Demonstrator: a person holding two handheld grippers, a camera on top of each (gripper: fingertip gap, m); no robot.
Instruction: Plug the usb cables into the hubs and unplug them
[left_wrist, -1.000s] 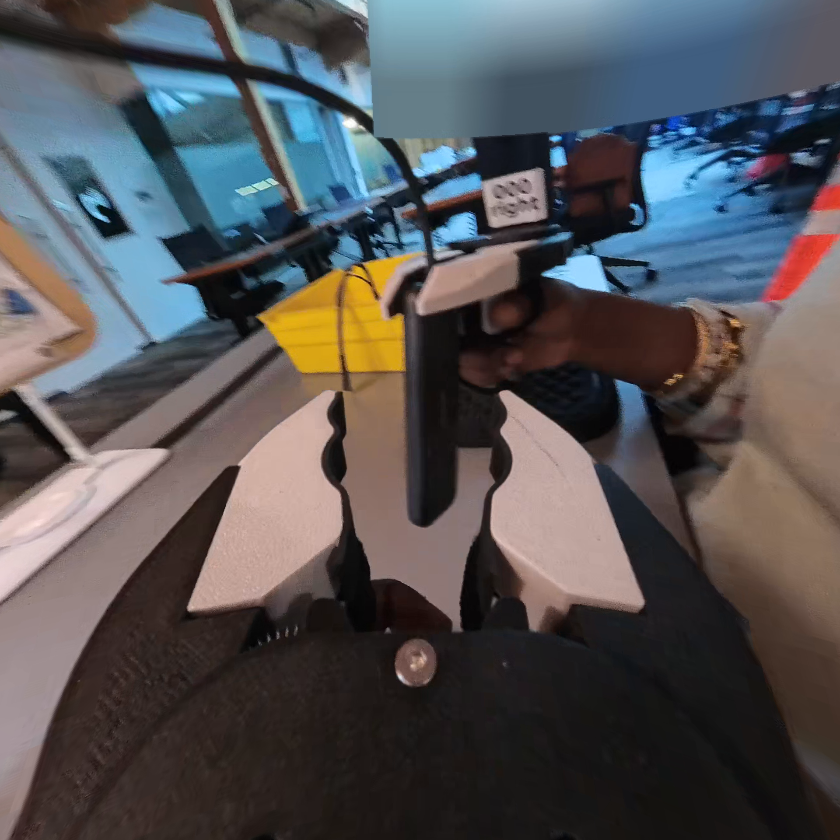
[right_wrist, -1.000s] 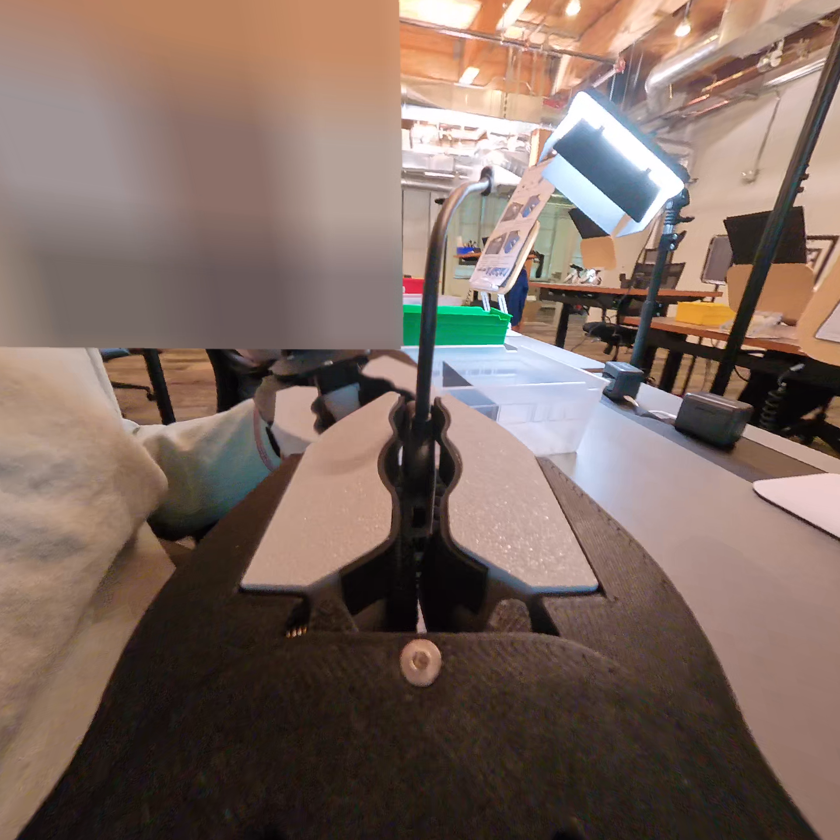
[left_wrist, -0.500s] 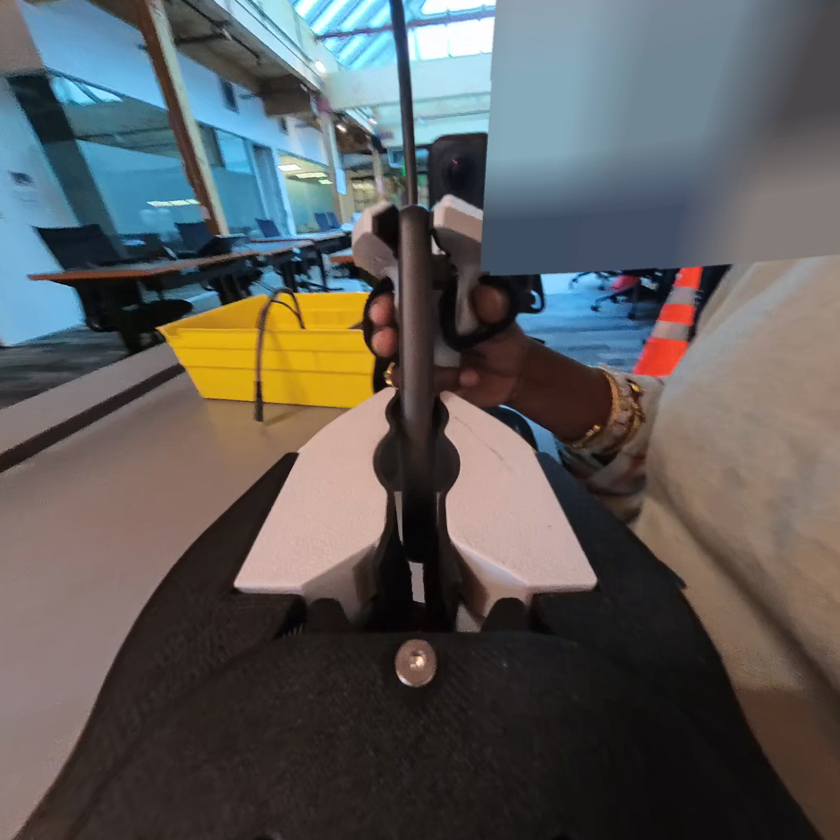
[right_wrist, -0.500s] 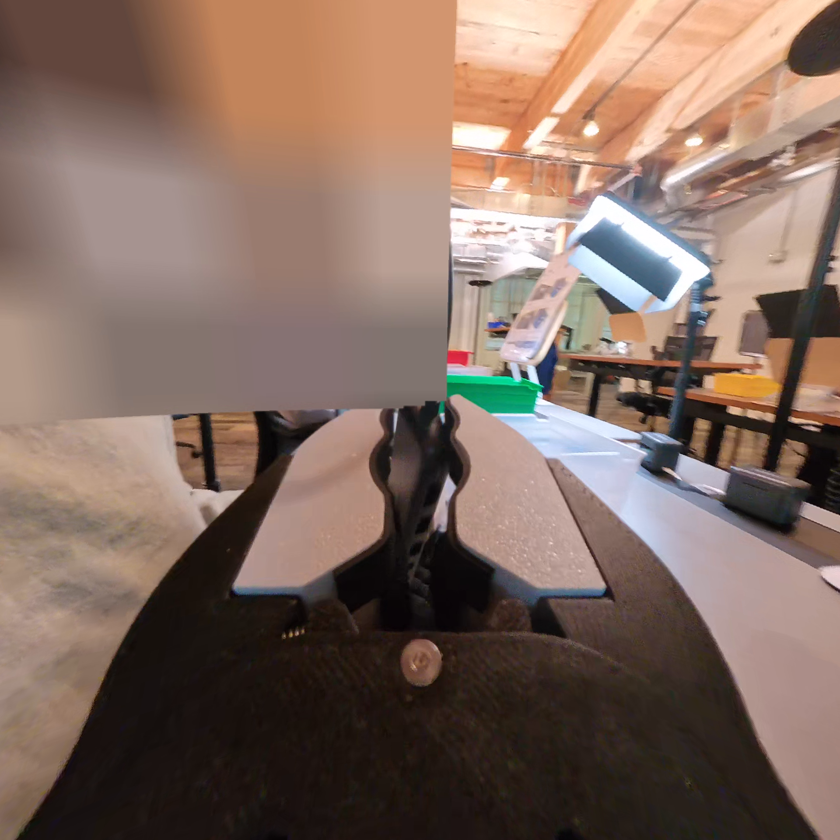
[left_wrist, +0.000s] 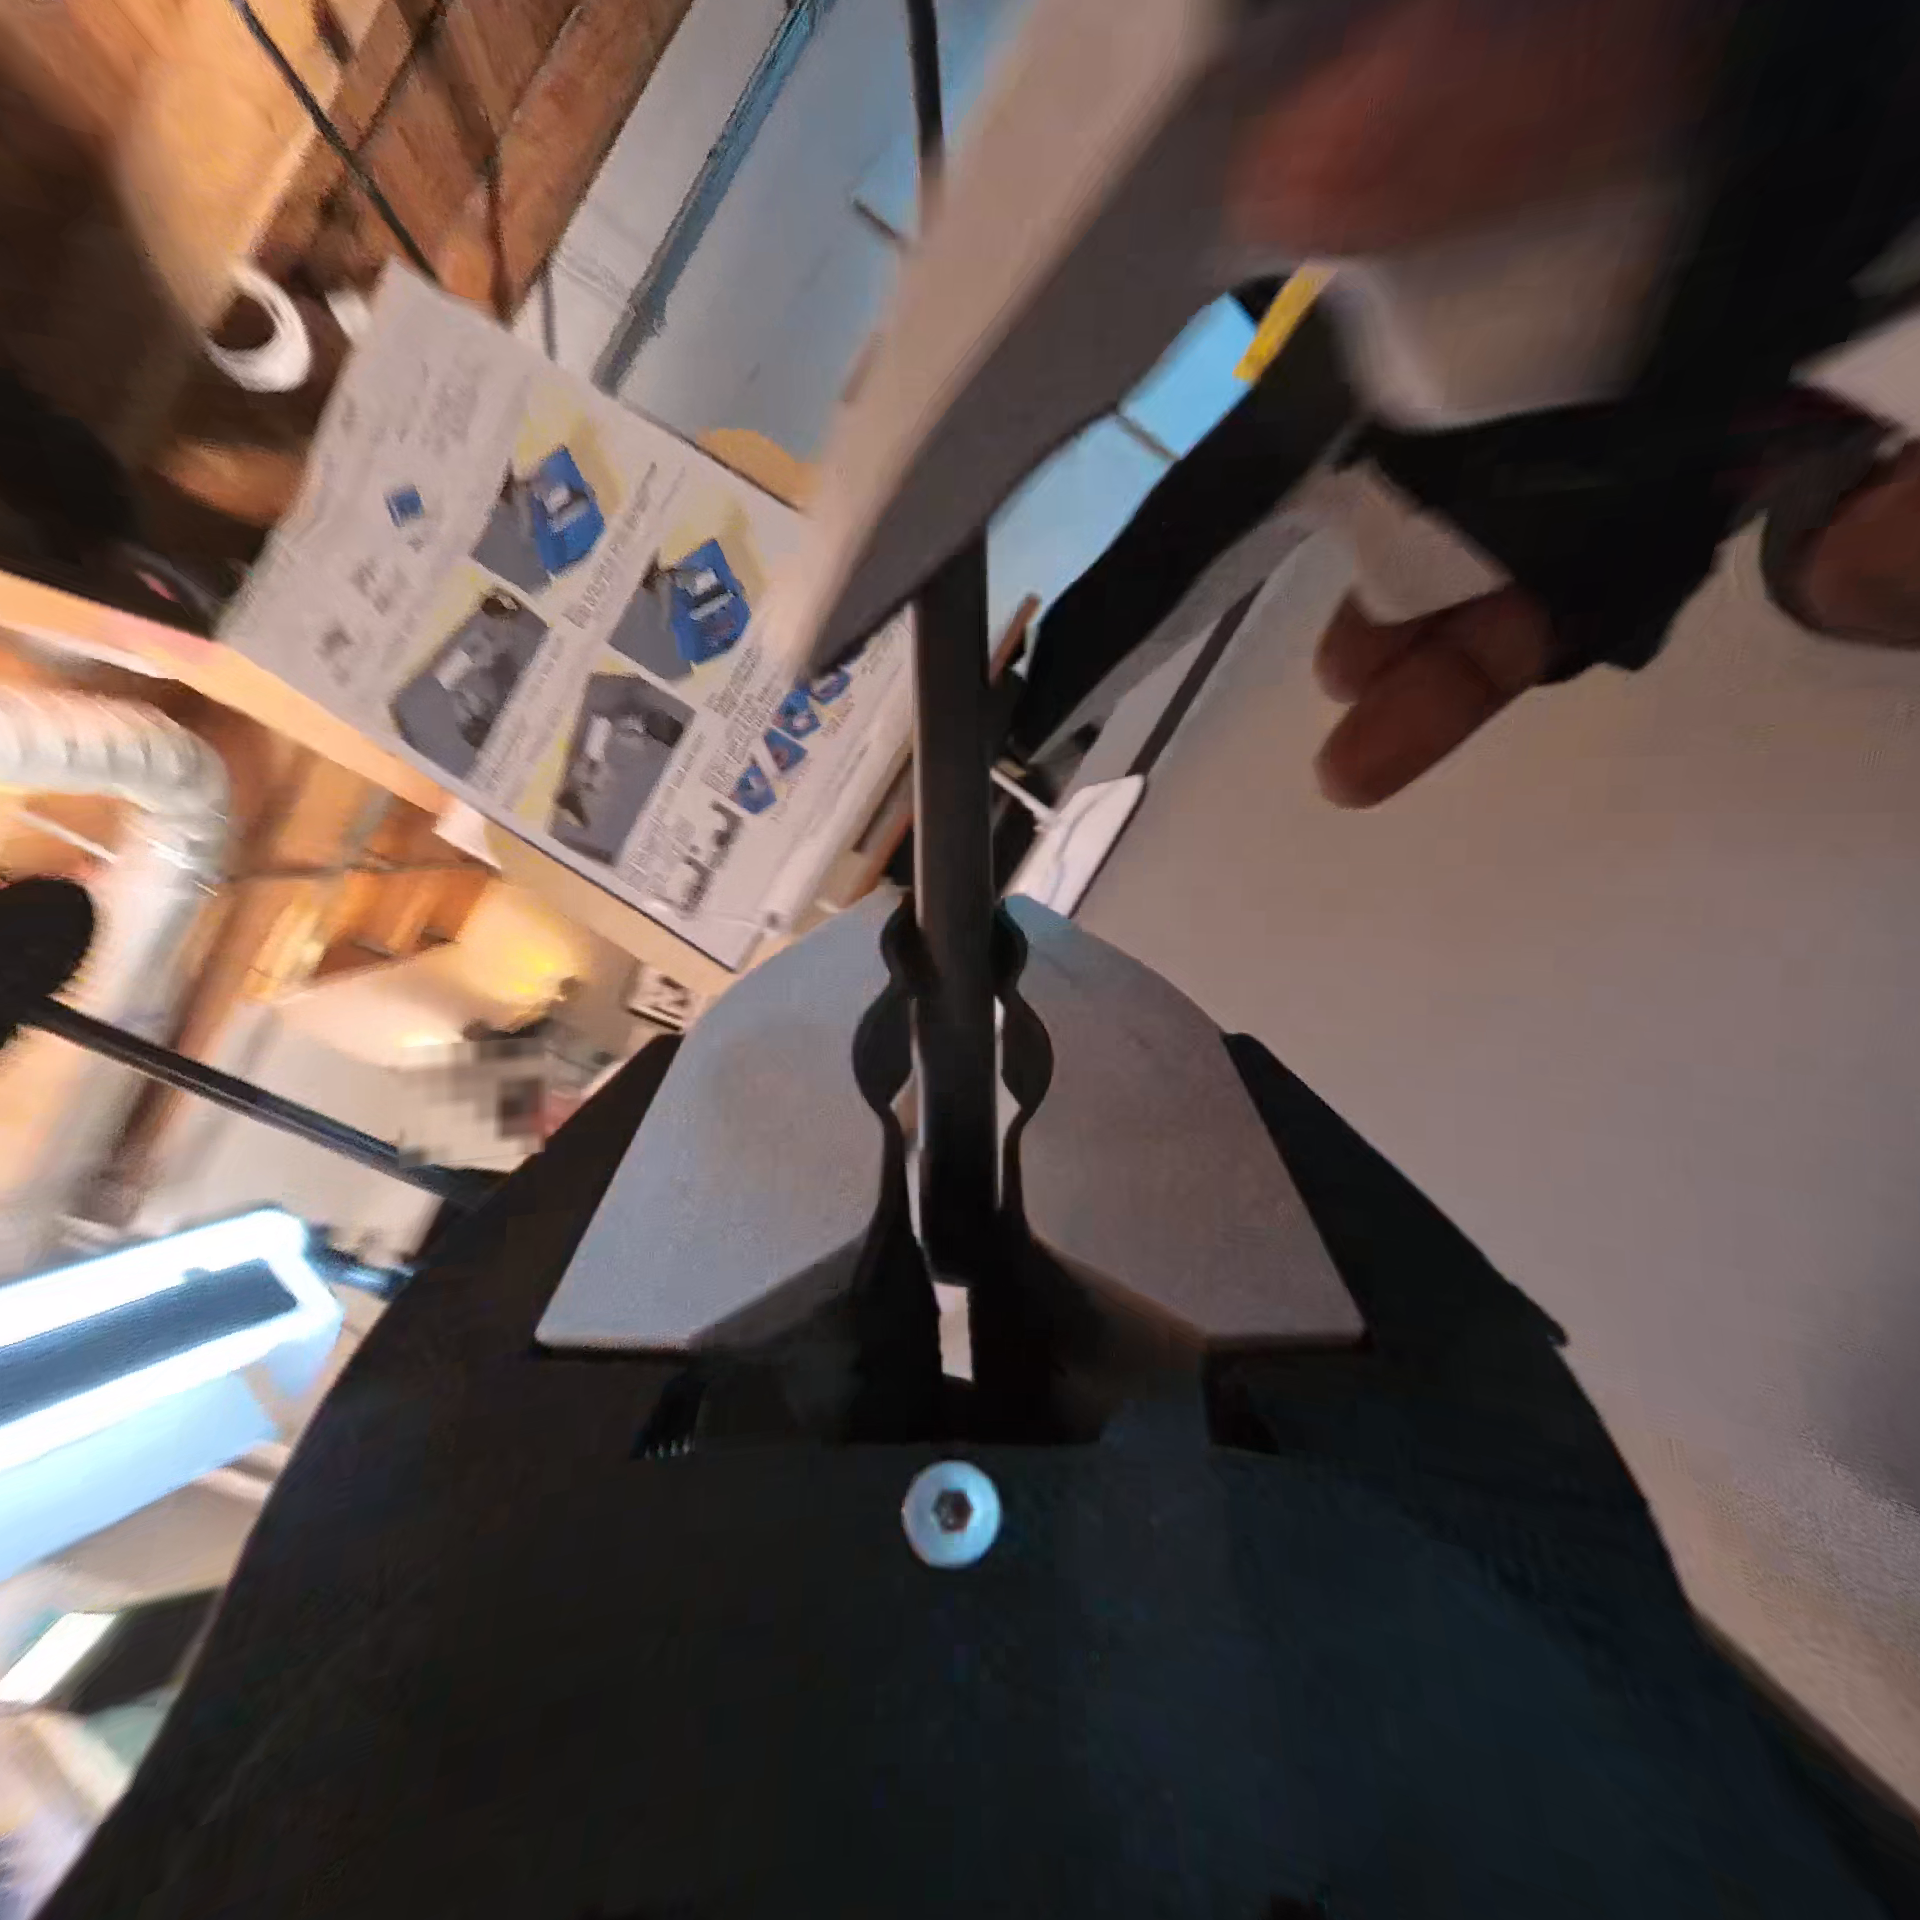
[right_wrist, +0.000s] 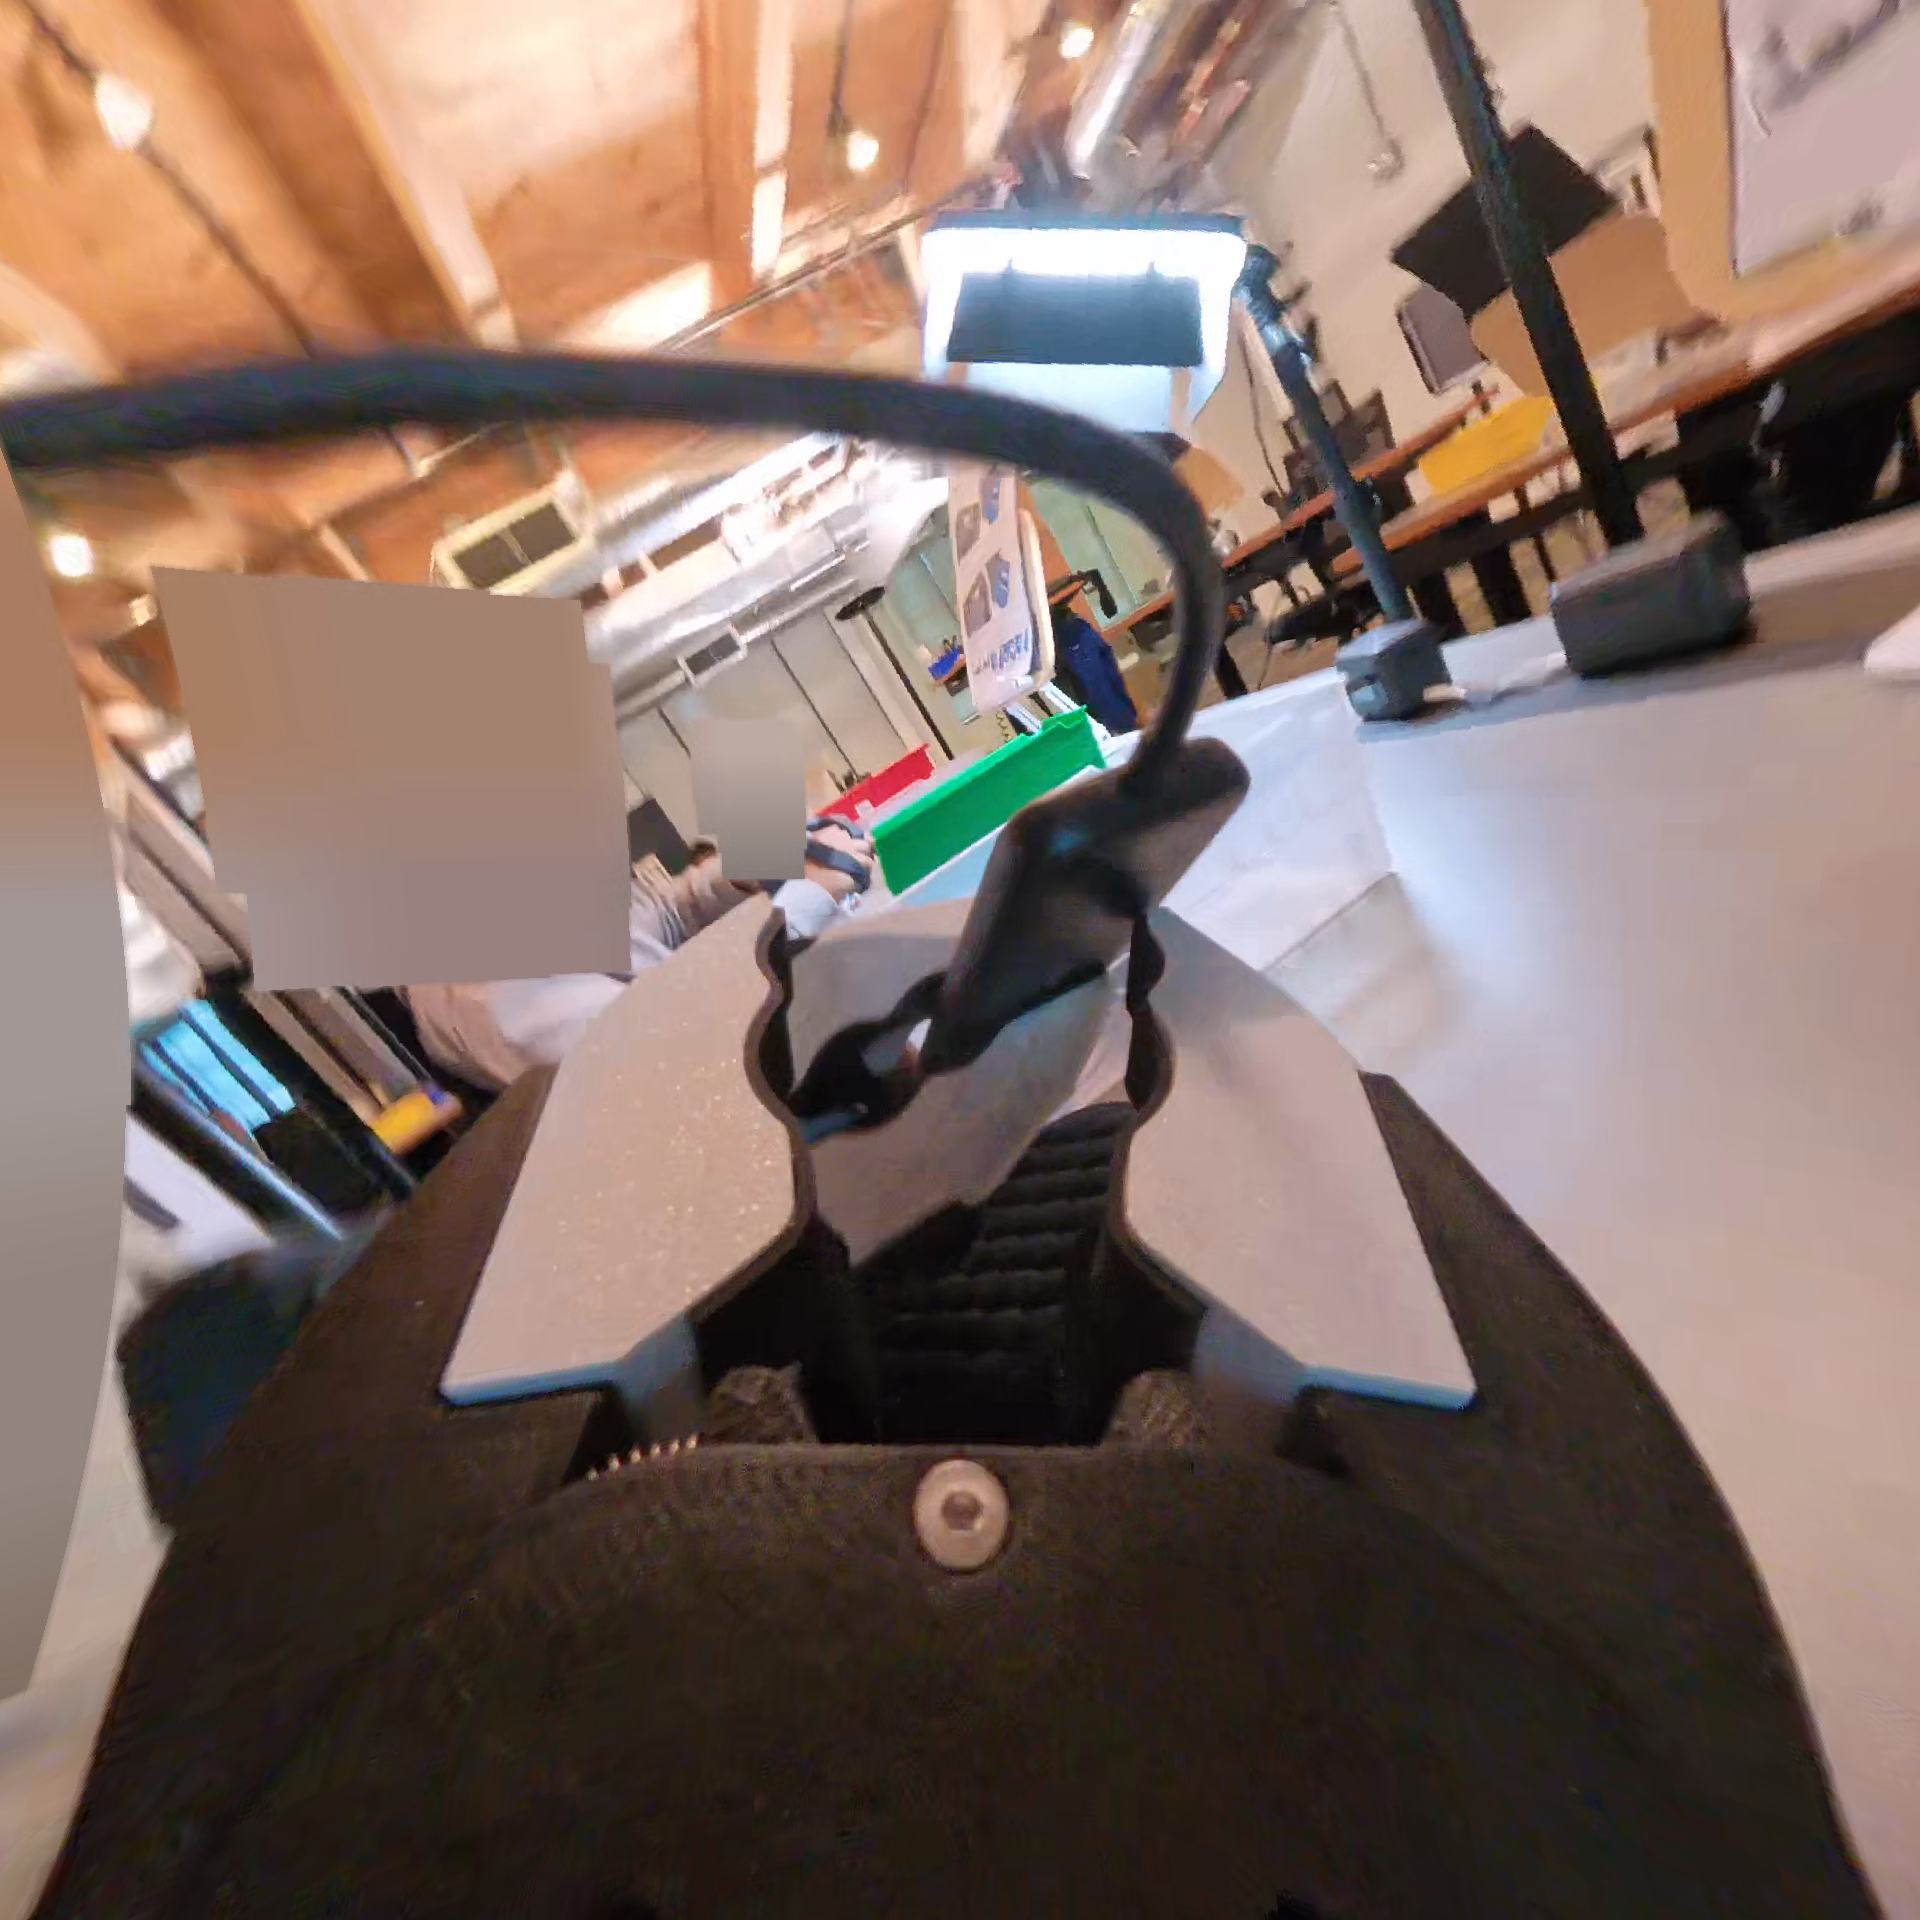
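In the left wrist view my left gripper (left_wrist: 951, 925) is shut on a slim black USB hub (left_wrist: 951, 790) that stands up out of the jaws. Its black cable (left_wrist: 925, 104) runs on upward. In the right wrist view my right gripper (right_wrist: 951, 935) is open and empty. The same hub (right_wrist: 1091, 883) shows through the gap, tilted, with its thick black cable (right_wrist: 623, 390) arching up and to the left. The left gripper's grey fingers (right_wrist: 935, 1153) hold the hub's lower end there. No loose USB plug is in view.
The grey table (right_wrist: 1610, 935) carries a green bin (right_wrist: 987, 800), a red bin (right_wrist: 883, 779) and two small dark boxes (right_wrist: 1652, 592). A light panel (right_wrist: 1081, 312) stands on a pole behind. A printed board (left_wrist: 540, 623) and a hand (left_wrist: 1423, 707) show in the blurred left view. Left and right tips are no more than a few centimetres apart.
My left gripper shut on the hub that the right gripper lowered into it. The right gripper then opened and let go. The left gripper has swung and tilted, hub in its jaws.
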